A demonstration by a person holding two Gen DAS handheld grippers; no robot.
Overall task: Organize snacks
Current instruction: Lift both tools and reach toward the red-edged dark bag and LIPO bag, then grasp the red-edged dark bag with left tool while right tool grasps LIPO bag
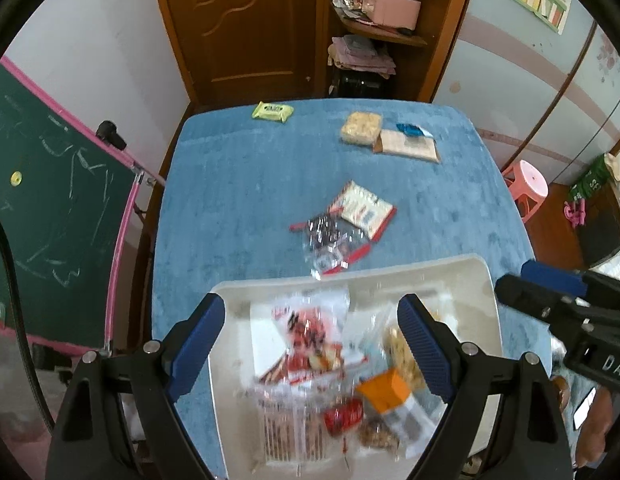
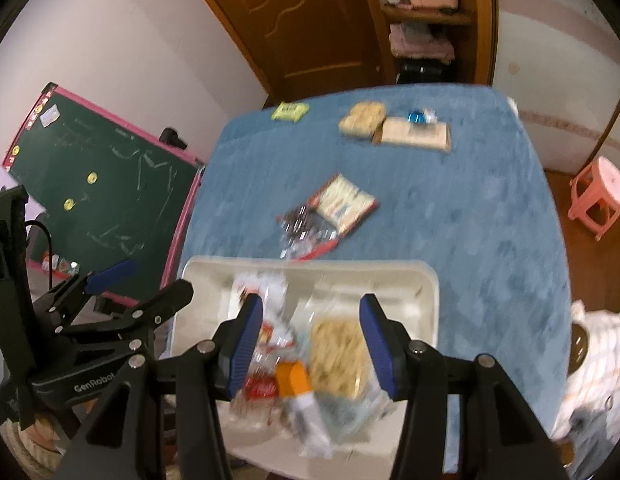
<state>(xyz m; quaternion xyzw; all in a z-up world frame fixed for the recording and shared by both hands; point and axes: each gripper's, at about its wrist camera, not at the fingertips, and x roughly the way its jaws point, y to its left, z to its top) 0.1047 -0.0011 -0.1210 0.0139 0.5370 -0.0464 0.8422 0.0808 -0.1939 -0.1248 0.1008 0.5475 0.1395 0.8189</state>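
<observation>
Blue cloth covers the whole table, and nearest the cameras sits the white tray, our landmark for everything else. Both tools hang above it: the left gripper with its jaws spread wide and nothing between the pads, the right gripper parted too, less widely, and just as empty.

Inside the tray the haul is already decent. A red-printed clear packet lies toward the tray's far-left part, a pale yellowish pack to the right of it, and an orange-topped pouch and a small red wrapper at the near end (motion blur hides finer detail).

Just beyond the tray's far rim lies a crinkly dark-and-clear packet, touching or overlapping a red-edged cream packet. Farther from the tray, near the table's far edge, wait a pale square biscuit pack, a tan flat box beside it with a blue wrapper at its far edge, and a green packet off to the left.

My call: roughly halfway, with about six snacks left to bring in.
</observation>
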